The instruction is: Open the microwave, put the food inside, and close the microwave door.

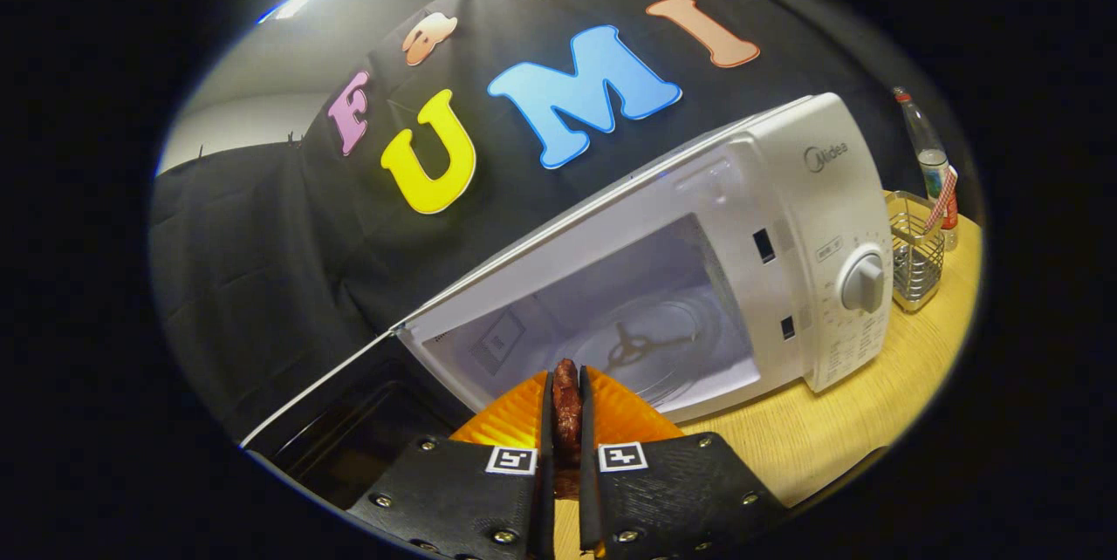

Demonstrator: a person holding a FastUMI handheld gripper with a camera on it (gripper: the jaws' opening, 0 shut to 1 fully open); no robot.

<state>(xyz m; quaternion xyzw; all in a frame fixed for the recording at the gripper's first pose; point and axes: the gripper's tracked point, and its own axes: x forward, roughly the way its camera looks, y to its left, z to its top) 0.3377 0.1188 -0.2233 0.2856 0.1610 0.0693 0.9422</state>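
Looking forward along my gripper (566, 420), I note a pale wooden tabletop (838, 429) under everything, with black cloth hung as the booth wall (262, 263) beyond and a strip of lighter room wall above it.

Ahead of the fingers stands a white microwave (812, 220), its door (349, 420) swung fully open off to the left of the fingers. The cavity is lit and white inside; a glass turntable (646, 346) lies on its floor with the roller ring showing through. A round knob (862, 281) sits on the control panel, right of the cavity. Beyond the microwave's right side I see a wire basket (916, 263) and a clear bottle (929, 154) just behind it (both well apart from the tool).

Food: a dark reddish-brown sausage (567, 403), glossy and a little wrinkled. Both fingers press on its flanks, so the gap is narrow and the tool is holding it. Its long axis runs along the fingers, the free end pointing forward toward the cavity mouth. It is in front of the opening, not inside. Directly beneath it is an orange ribbed plate (515, 420); I cannot tell whether sausage and plate touch.
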